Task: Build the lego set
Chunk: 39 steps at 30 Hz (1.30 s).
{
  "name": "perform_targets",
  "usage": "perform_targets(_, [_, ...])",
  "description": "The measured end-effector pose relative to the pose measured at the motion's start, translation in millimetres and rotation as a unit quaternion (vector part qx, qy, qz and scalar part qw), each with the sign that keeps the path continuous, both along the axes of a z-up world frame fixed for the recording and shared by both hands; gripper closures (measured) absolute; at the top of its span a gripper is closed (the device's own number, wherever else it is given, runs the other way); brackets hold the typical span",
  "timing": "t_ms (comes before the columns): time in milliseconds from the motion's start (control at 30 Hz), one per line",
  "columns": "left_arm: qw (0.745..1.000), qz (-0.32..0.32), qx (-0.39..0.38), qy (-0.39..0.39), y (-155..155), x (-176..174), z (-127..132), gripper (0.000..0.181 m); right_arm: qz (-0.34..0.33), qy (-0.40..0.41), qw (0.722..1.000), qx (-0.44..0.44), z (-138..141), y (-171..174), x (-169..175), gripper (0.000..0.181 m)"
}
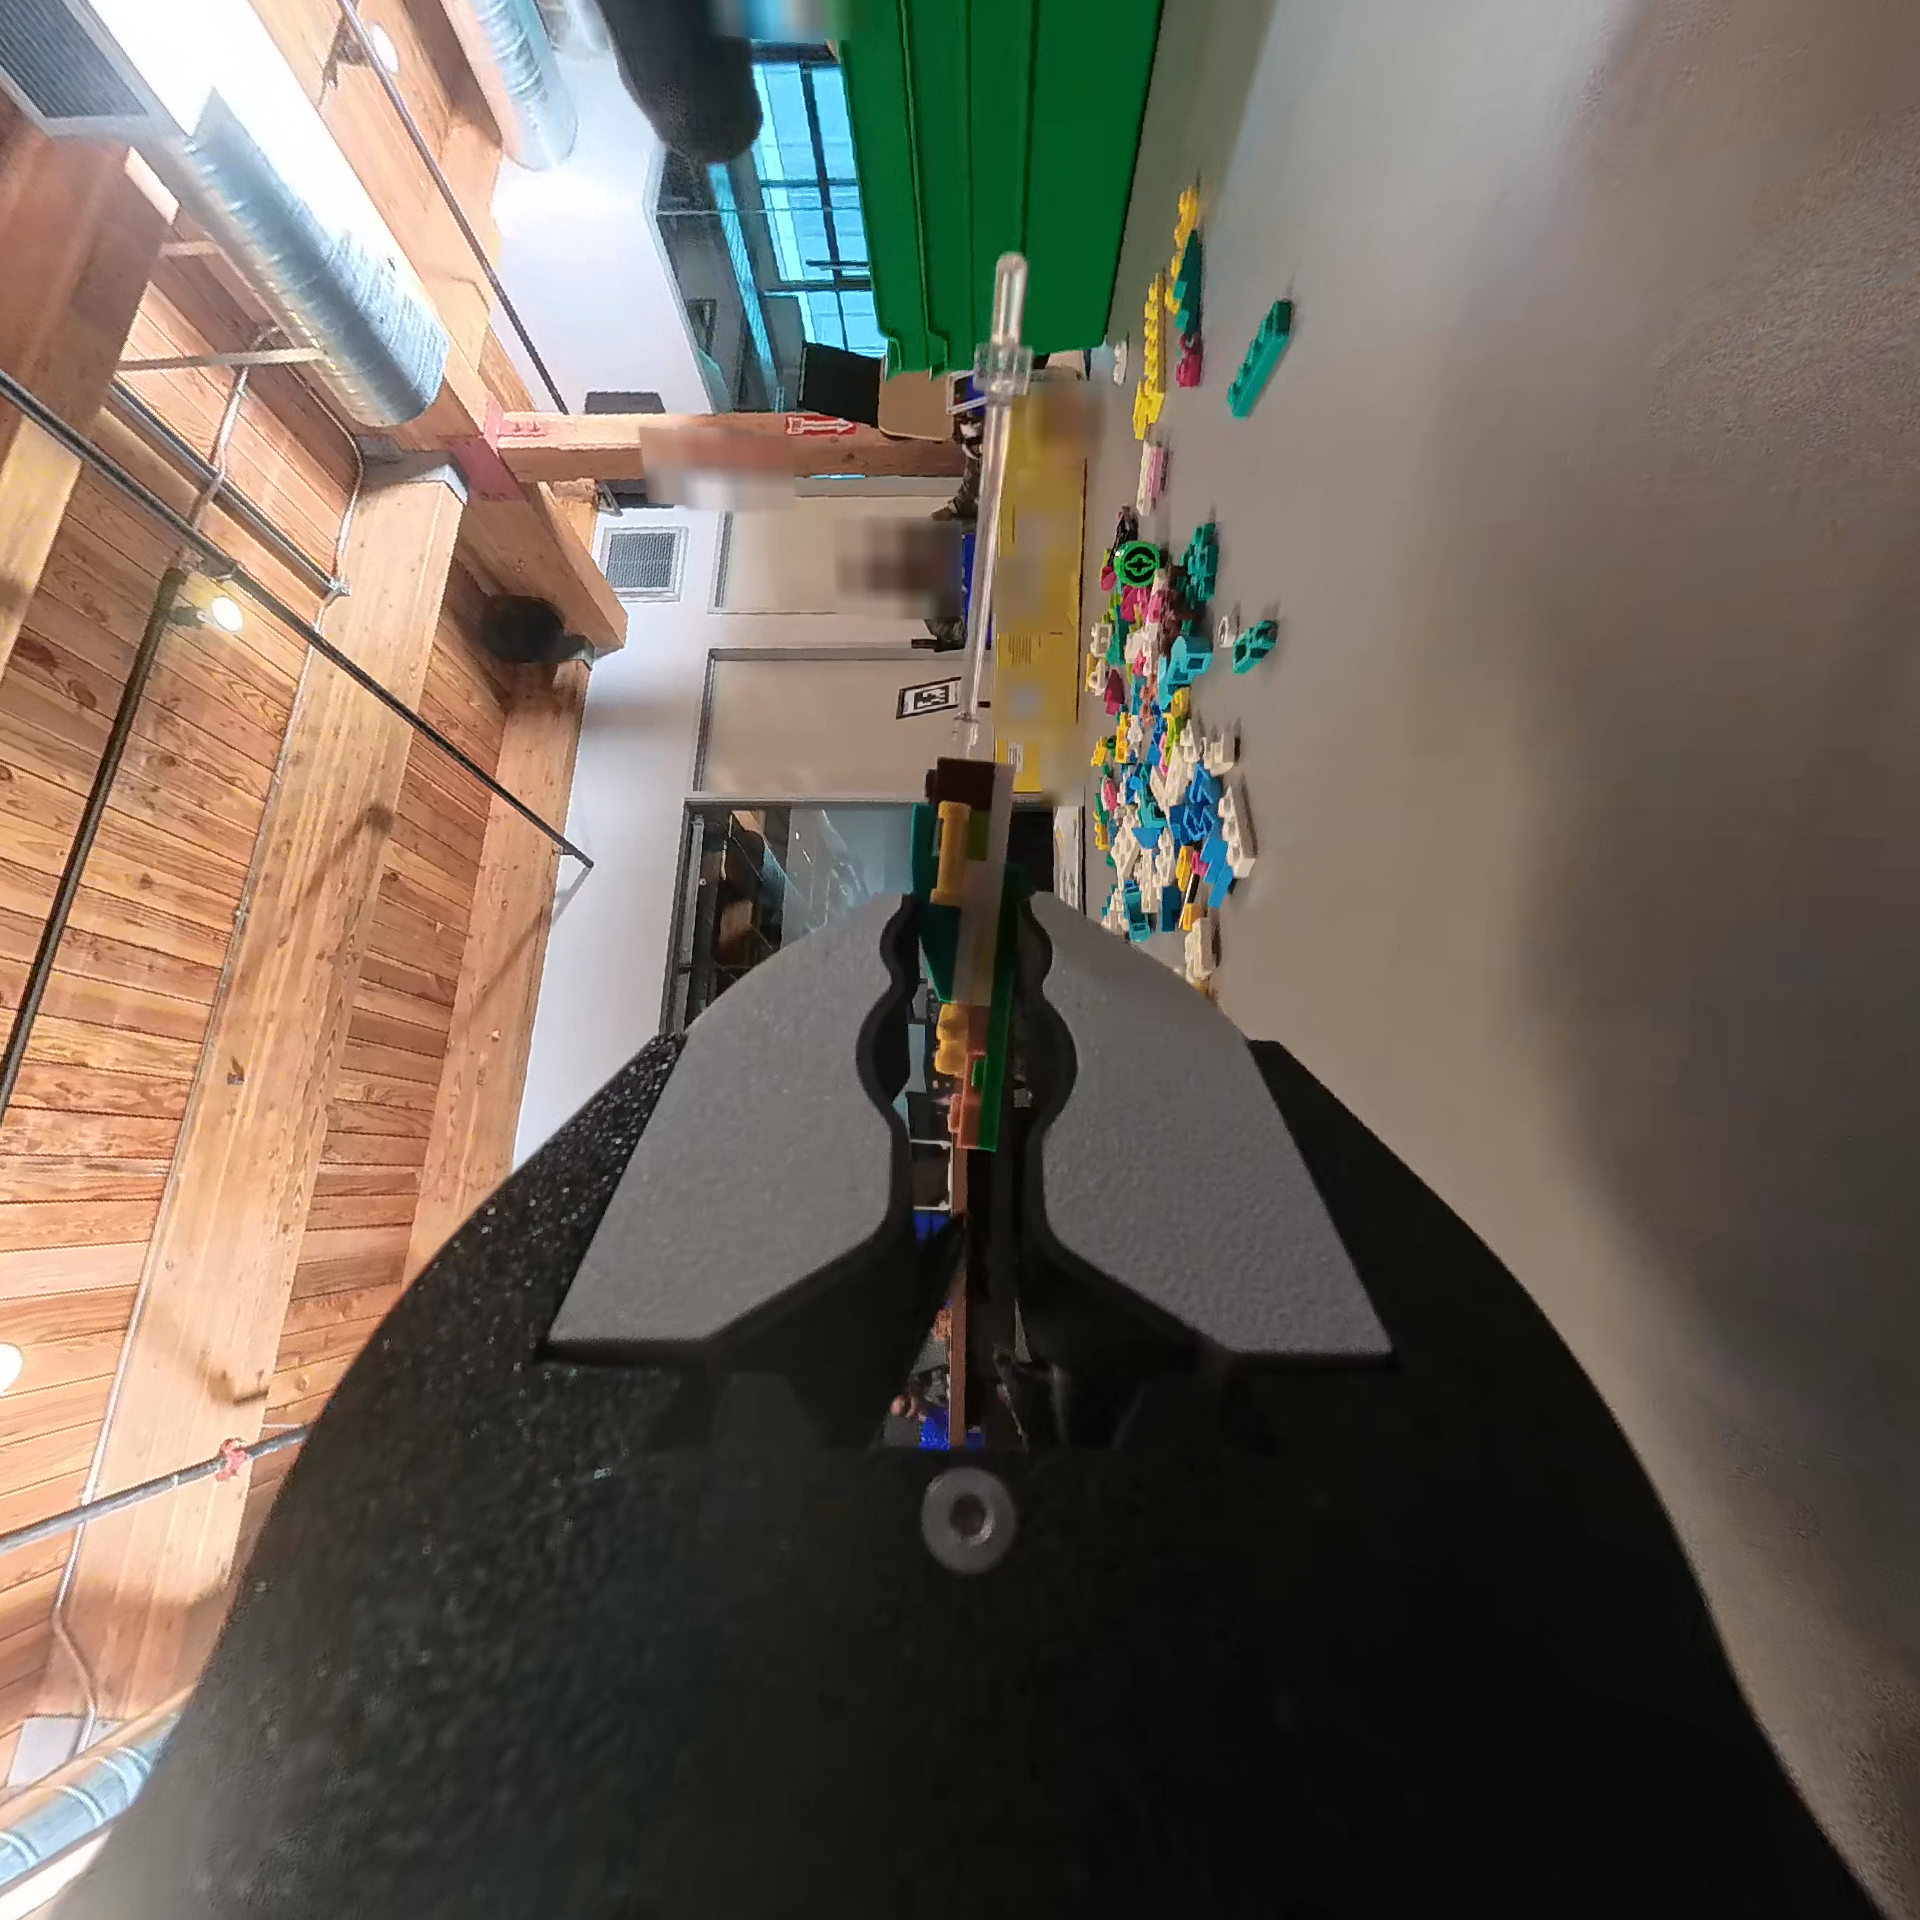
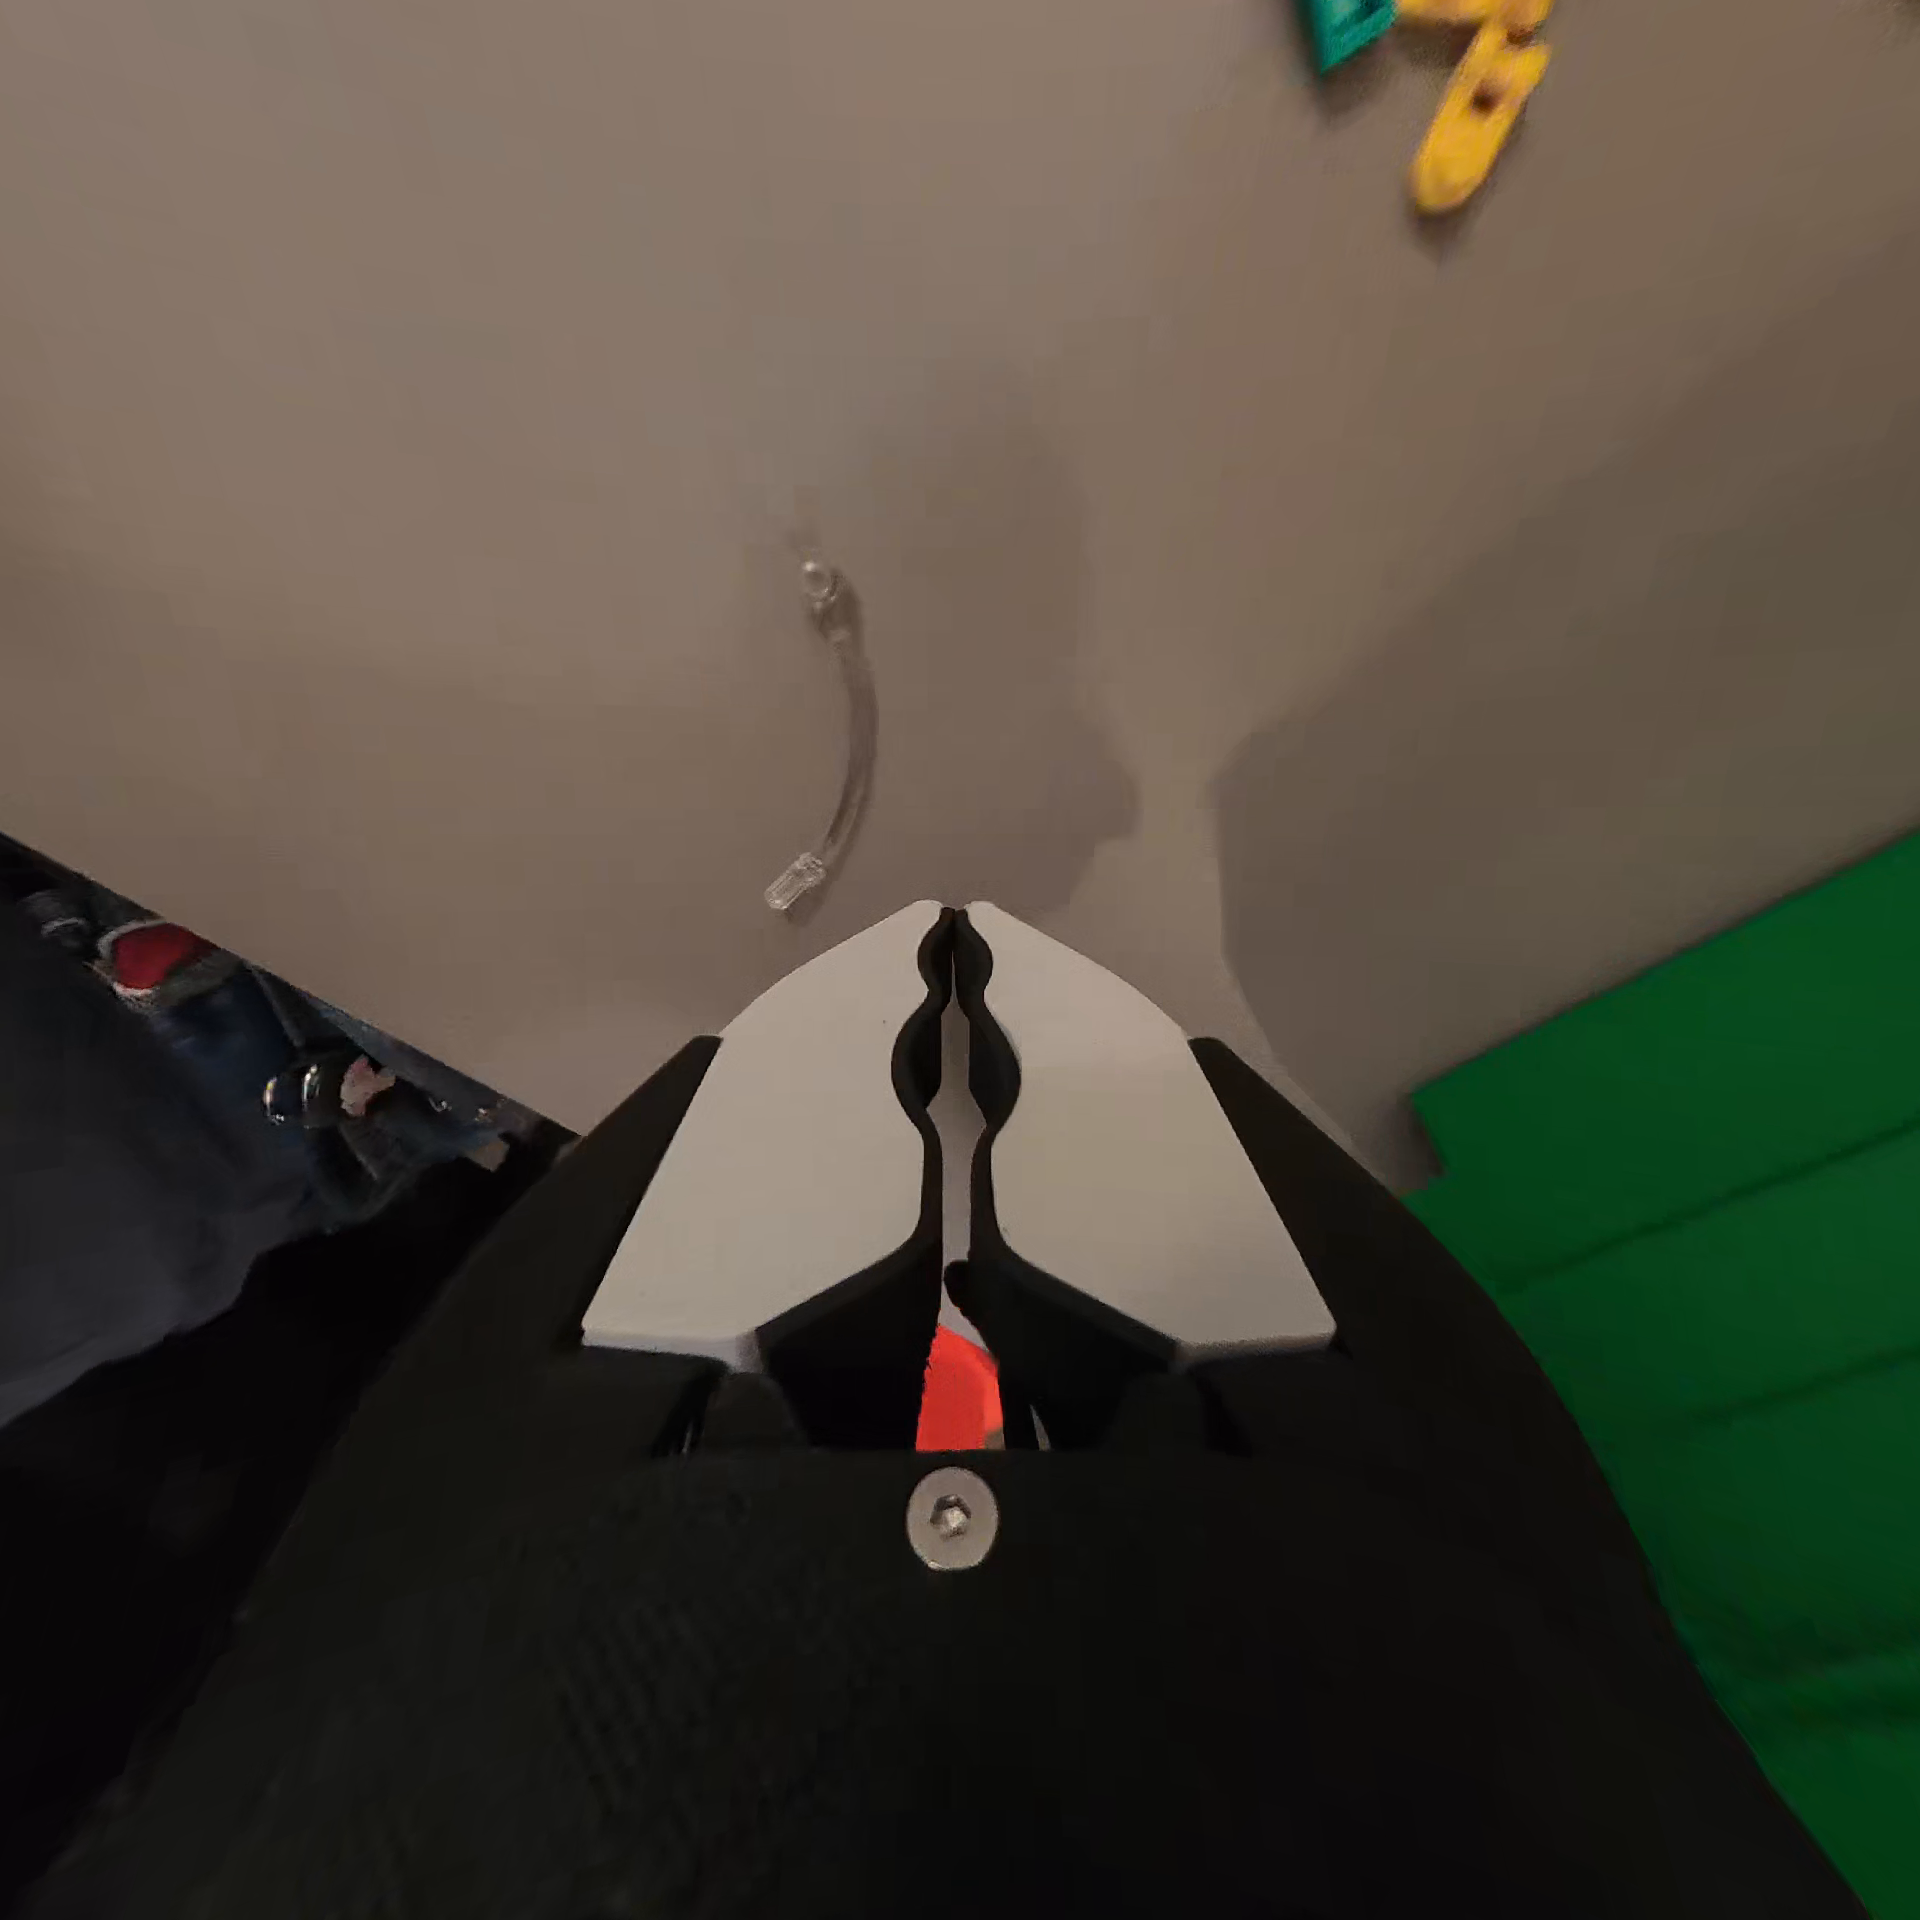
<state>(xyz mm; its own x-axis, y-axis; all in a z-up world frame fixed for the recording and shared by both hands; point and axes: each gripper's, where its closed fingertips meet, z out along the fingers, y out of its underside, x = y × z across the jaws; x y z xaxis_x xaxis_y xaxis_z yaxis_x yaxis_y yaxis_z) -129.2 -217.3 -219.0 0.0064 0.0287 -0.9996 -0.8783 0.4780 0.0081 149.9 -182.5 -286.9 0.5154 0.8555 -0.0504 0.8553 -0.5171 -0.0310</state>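
The left gripper (image 1: 971, 925) pinches a part-built lego assembly (image 1: 966, 935) edge-on between its fingers — green, yellow, white and dark brown plates stacked flat. It is lifted clear of the grey table (image 1: 1558, 727), probably so that a piece can be added to it in the air. A clear rod (image 1: 987, 520) sticks out of the far end of the assembly, with a small clear clip (image 1: 1001, 371) near its tip; the hold sits well back on the plates, which leaves that end free to work on.

Beyond the assembly and lower, the heap of loose bricks (image 1: 1164, 769) lies on the table, with a yellow box (image 1: 1039, 582) just beside it and a green bin (image 1: 997, 177) past that. A teal brick (image 1: 1260, 356) and a yellow build (image 1: 1153, 364) lie apart from the heap, towards the bin.

The right gripper (image 2: 954, 914) points down at bare table, its fingers pressed together on nothing. Just beyond its tips, a little to one side, lies a curved clear tube (image 2: 847, 727) — a likely next piece, given the clear rod already fitted. To take it the fingers must first spread; being thin, round and slick, it could roll or slip from the pinch. A green sheet (image 2: 1714, 1247) and a yellow piece (image 2: 1470, 125) lie well apart from the tube.
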Motion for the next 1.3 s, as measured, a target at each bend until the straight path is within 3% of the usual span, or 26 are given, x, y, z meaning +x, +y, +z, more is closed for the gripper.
perform_targets(133, [1.000, -0.003, 0.010, 0.004, -3, 2, 2, 0.165, 0.008, 0.037, 0.999, 0.019, -5, -11, -8, 0.181])
perform_targets(333, [1.000, -0.008, 0.010, -0.002, -5, 4, 3, 0.165, 0.056, 0.165, 0.985, -0.015, -3, -41, -66, 0.181])
perform_targets(467, [1.000, -0.010, 0.003, 0.000, -4, 4, 0, 0.164, 0.212, 0.198, 0.956, 0.044, 7, -37, -68, 0.174])
perform_targets(567, [1.000, -0.012, 0.000, -0.004, -4, 5, 0, 0.165, 0.343, 0.162, 0.921, 0.089, 3, -31, -54, 0.159])
perform_targets(633, [1.000, -0.010, -0.002, -0.002, -4, 5, -1, 0.165, 0.391, 0.131, 0.906, 0.098, -3, -25, -47, 0.158])
perform_targets(800, [1.000, -0.005, -0.006, 0.004, -1, 4, -4, 0.164, 0.384, 0.136, 0.913, 0.023, -5, -30, -47, 0.179])
perform_targets(900, [1.000, -0.003, -0.009, 0.001, 0, 3, -4, 0.164, 0.355, 0.156, 0.921, 0.047, -5, -23, -66, 0.181])
perform_targets(1000, [1.000, -0.005, -0.015, -0.004, 0, 3, -5, 0.165, 0.315, 0.167, 0.933, 0.057, -3, -19, -82, 0.181])
perform_targets(1100, [1.000, -0.007, -0.015, -0.005, 0, 3, -5, 0.165, 0.351, 0.205, 0.910, 0.076, 8, -16, -86, 0.180])
perform_targets(1167, [1.000, -0.009, -0.012, -0.005, -1, 4, -4, 0.165, 0.370, 0.220, 0.899, 0.085, 9, -13, -85, 0.167])
perform_targets(1300, [1.000, -0.015, -0.007, -0.003, -4, 7, -3, 0.165, 0.376, 0.230, 0.895, 0.062, 0, -16, -89, 0.158])
